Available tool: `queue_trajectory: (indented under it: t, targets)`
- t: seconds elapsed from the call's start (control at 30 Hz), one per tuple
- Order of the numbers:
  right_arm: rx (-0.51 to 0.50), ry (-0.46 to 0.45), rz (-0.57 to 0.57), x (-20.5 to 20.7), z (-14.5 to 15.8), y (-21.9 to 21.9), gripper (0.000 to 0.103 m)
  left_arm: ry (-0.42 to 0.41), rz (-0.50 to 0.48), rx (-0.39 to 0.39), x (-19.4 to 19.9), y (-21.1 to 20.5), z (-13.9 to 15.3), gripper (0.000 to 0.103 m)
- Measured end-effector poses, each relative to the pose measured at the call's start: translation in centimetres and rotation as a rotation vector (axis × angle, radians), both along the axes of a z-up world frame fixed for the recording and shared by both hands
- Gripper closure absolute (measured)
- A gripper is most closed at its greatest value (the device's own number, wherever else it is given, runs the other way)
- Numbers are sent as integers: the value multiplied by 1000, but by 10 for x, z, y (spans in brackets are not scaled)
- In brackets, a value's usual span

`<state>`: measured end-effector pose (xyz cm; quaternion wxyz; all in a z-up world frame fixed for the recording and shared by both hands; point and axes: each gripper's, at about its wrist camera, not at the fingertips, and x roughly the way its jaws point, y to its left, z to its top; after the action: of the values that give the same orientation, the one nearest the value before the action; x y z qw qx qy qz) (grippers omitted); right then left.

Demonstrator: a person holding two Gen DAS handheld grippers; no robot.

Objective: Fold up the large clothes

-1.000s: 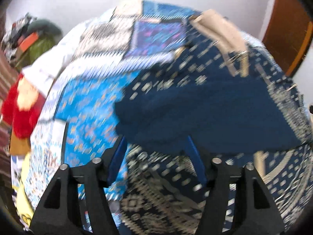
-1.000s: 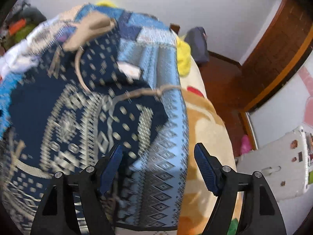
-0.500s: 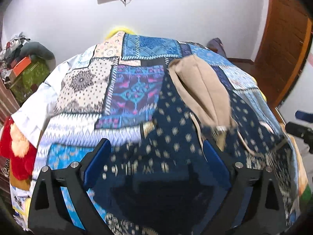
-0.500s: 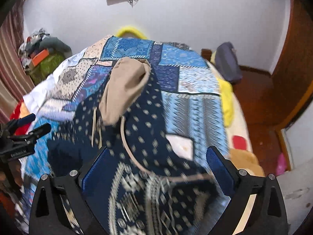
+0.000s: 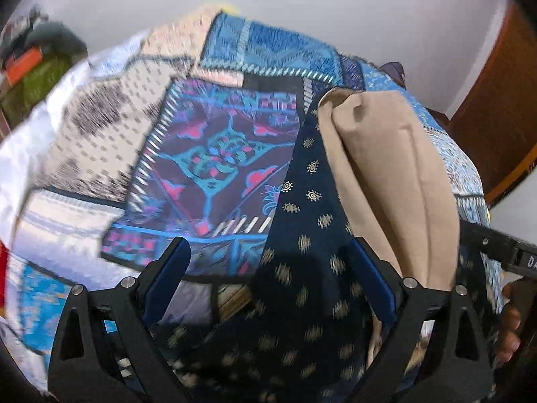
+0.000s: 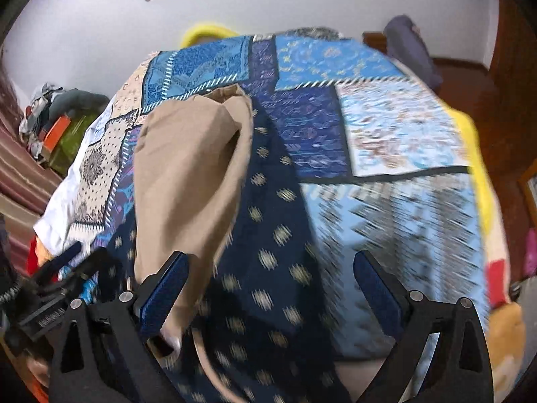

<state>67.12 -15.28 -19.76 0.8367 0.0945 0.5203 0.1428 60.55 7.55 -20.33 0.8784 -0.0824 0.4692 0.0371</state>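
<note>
A navy hooded garment (image 5: 302, 268) with small pale motifs lies on the patchwork bedspread (image 5: 214, 168), its tan-lined hood (image 5: 386, 174) pointing towards the far wall. My left gripper (image 5: 270, 272) is open, its jaws straddling the navy cloth just left of the hood. In the right wrist view the garment (image 6: 268, 252) and hood (image 6: 188, 174) fill the middle. My right gripper (image 6: 272, 288) is open over the navy cloth, its left finger (image 6: 164, 288) against the hood. A tan drawstring runs under it.
The right gripper's body and the hand (image 5: 506, 329) holding it show at the right of the left wrist view. A pile of clothes and boxes (image 6: 57, 117) stands by the wall at the left. A wooden door (image 5: 496, 107) is at the right. A dark bag (image 6: 412, 47) sits beyond the bed.
Both grippers have come forward and lower along the garment towards the hood, which now looks much larger. Both stay open and empty.
</note>
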Motion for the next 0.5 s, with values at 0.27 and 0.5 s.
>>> queue_trajectory:
  t: [0.27,0.5]
  targets:
    - [-24,-19,36,24,-21,32,48,10,28,-151,25,-4,-28,25]
    - [19,-88,68,-5,2,31,92,-72,-93,-58,3,-37,18,92]
